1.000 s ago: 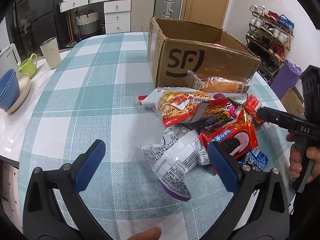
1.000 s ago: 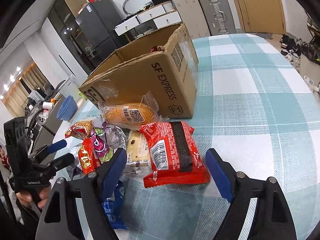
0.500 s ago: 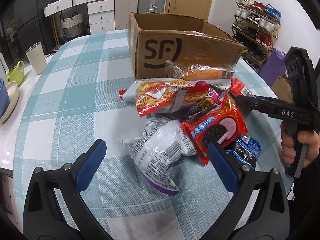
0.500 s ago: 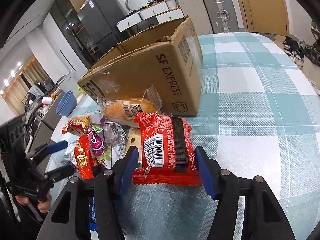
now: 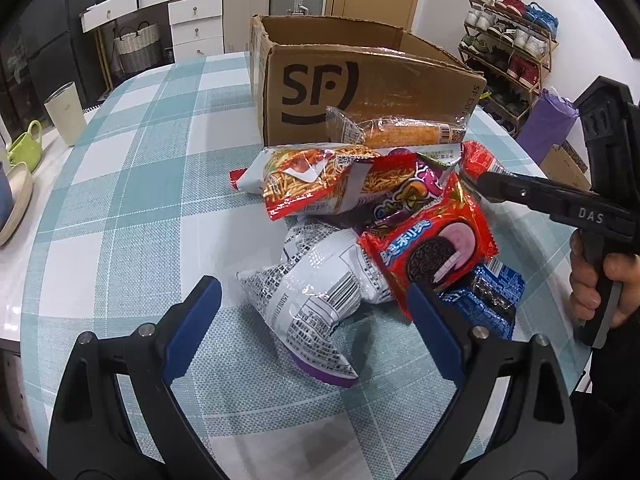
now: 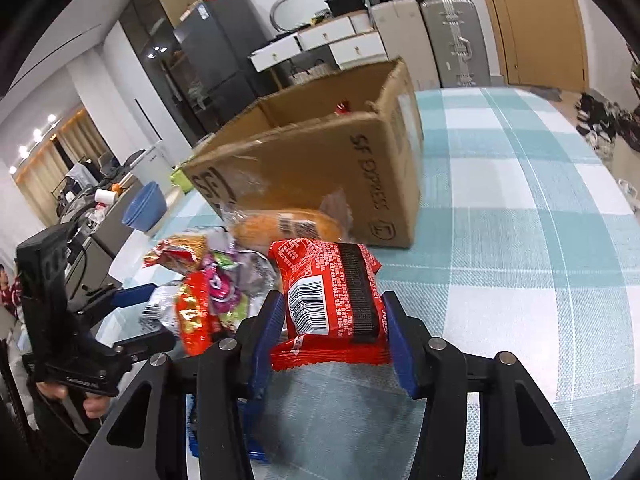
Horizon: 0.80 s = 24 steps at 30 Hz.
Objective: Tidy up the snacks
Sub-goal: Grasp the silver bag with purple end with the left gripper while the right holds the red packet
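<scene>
A pile of snack packets lies on the checked tablecloth in front of an open cardboard box point(image 5: 400, 92). My left gripper point(image 5: 312, 292) hangs over the near end of the pile. Its jaws are closing around a silver bag point(image 5: 316, 292) without touching it, and the right pad overlaps the edge of a red cookie packet point(image 5: 432, 248). My right gripper point(image 6: 332, 320) is closing on a red packet with a black stripe point(image 6: 332, 292), both blue pads against its sides. A noodle-snack bag point(image 5: 316, 184) and an orange roll in clear wrap point(image 5: 400, 132) lie nearer the box point(image 6: 320, 160).
A blue cookie packet point(image 5: 484, 300) sits under the red one. A beige cup point(image 5: 66, 116), a green mug point(image 5: 26, 148) and stacked bowls point(image 5: 12, 200) stand at the table's left edge. Drawers, suitcases and a shoe rack point(image 5: 512, 52) line the room behind.
The right gripper's jaws have come in from wide apart onto the sides of the red striped packet. The left gripper moved closer to the pile and its jaws narrowed slightly.
</scene>
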{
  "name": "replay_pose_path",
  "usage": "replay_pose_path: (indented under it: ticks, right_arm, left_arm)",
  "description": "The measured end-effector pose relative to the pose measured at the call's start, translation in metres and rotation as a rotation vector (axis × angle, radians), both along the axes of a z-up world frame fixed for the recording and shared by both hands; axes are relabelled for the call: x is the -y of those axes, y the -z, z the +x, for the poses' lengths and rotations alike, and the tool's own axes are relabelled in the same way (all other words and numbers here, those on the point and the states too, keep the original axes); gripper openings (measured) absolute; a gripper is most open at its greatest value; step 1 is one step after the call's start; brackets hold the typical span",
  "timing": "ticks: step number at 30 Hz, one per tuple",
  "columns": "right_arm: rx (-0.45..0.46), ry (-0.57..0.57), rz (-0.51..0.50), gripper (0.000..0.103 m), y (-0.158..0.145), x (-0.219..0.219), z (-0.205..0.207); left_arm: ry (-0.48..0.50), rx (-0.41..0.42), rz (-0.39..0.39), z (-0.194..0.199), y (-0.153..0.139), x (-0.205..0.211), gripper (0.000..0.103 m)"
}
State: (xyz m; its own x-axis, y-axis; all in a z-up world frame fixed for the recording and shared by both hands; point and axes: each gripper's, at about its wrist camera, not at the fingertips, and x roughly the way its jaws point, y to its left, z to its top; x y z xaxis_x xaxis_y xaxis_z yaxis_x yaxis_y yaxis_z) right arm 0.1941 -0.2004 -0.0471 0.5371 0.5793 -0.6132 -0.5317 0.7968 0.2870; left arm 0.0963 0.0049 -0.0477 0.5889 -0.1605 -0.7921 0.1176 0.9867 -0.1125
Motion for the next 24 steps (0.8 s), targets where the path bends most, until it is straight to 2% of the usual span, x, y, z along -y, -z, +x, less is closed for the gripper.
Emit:
replay_pose_path:
  ticks: [11, 13, 15, 19, 24]
  right_arm:
    - [-0.008, -0.038, -0.044, 0.05, -0.001, -0.003, -0.004]
    - [-0.008, -0.039, -0.051, 0.05, 0.002, -0.005, -0.005]
    - [-0.007, -0.047, -0.051, 0.05, 0.002, -0.007, -0.005]
    - [-0.016, -0.055, -0.053, 0.05, 0.004, -0.008, -0.005]
    - [-0.023, -0.067, -0.056, 0.051, 0.007, -0.011, -0.005]
  left_arm:
    - [-0.036, -0.011, -0.032, 0.006, 0.003, -0.02, 0.092]
    - [-0.026, -0.011, -0.056, 0.006, 0.005, -0.02, 0.086]
    - [-0.013, -0.018, -0.076, 0.008, 0.008, -0.017, 0.075]
    - [-0.012, -0.004, -0.074, 0.009, 0.011, -0.013, 0.07]
    - [-0.016, 0.019, -0.105, 0.008, 0.008, -0.017, 0.056]
